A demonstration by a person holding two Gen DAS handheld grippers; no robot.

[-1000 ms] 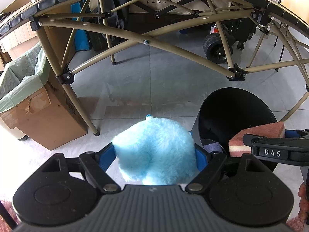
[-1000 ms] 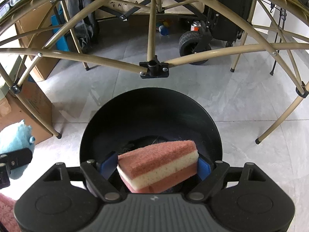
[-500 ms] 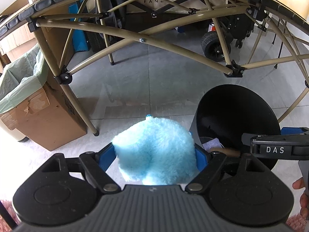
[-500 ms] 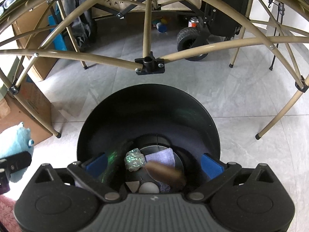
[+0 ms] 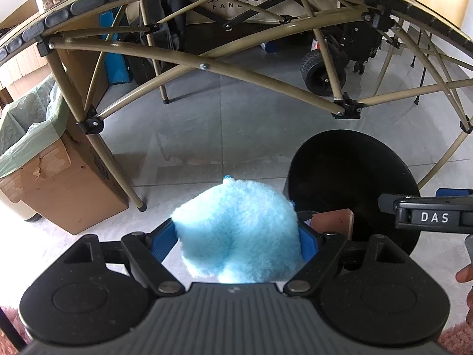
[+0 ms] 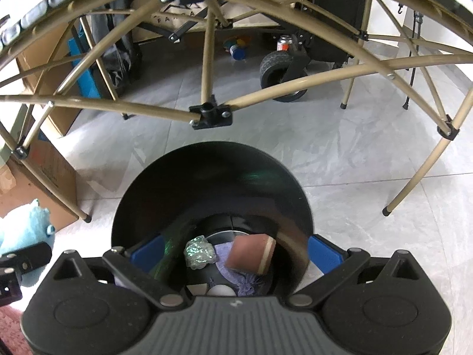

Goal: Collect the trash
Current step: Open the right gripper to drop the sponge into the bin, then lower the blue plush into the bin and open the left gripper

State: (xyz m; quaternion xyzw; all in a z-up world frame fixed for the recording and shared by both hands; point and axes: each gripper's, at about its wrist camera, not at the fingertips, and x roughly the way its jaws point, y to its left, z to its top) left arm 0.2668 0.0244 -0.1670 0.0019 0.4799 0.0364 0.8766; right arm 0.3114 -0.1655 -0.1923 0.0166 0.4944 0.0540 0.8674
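Between the left tool's [image 5: 238,241] blue pads a fluffy blue plush toy [image 5: 236,230] is clamped, the black bin [image 5: 351,177] at two o'clock. Over that bin [image 6: 211,183] the right tool [image 6: 236,253] gapes, having just opened; the sponge [image 6: 251,254] lies inside at bottom.

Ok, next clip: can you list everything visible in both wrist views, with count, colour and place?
bin: one, black, round, on the floor under the right tongs
sponge: one, reddish with a pale layer, lying inside the bin
foil wad: one, silvery green, inside the bin beside the sponge
cloth: one, purple, at the bin's bottom
plush toy: one, light blue, gripped in the left tongs
cardboard box: one, brown, green liner, floor at left
table frame: one, tan tubes, overhead
cart wheel: one, black, far floor
left tongs: shut on the plush toy
right tongs: open, empty, over the bin
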